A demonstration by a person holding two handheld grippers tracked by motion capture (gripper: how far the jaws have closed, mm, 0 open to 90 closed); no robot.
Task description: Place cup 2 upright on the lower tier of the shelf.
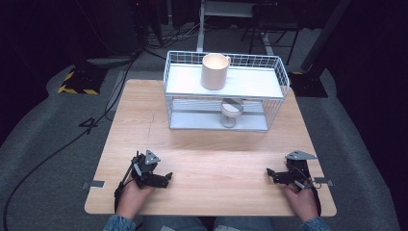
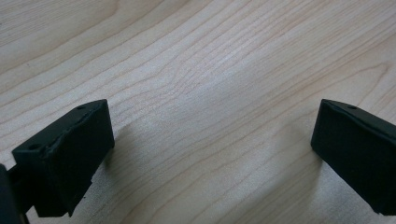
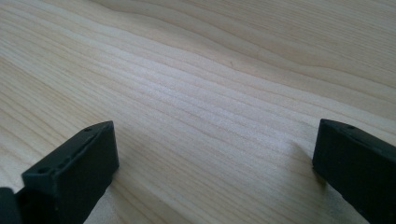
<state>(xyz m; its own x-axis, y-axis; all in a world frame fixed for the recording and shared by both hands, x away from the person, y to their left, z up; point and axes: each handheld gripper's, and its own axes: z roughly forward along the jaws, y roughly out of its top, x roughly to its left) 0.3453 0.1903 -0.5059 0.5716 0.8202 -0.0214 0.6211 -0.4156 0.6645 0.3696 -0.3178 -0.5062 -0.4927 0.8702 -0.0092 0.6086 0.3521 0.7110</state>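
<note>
Two black grippers sit low at the near edge of my light wooden table (image 1: 211,168), one in each hand. My left gripper (image 1: 163,179) is at the near left side, and its tips aim toward the middle of the table. In the left gripper view its jaws are spread wide apart with bare wood between them, so it grasps nothing. My right gripper (image 1: 270,174) is at the near right side, and its tips aim toward the middle too. In the right gripper view its jaws are also spread wide, with bare wood between them. Both grippers are well apart from each other, and each has a grey three-cornered plate on top.

Farther off, at the far side of the table, stands a white wire rack with two shelves (image 1: 276,91). On the lower shelf is a small clear glass jar (image 1: 230,113). It looks tilted, with its round mouth turned toward me, but I cannot tell for sure. On the top shelf stands a tall cream-coloured cup (image 1: 214,71), upright, just above the jar. Both are well apart from my grippers. Beyond the table I see grey floor and black cables (image 1: 67,144).
</note>
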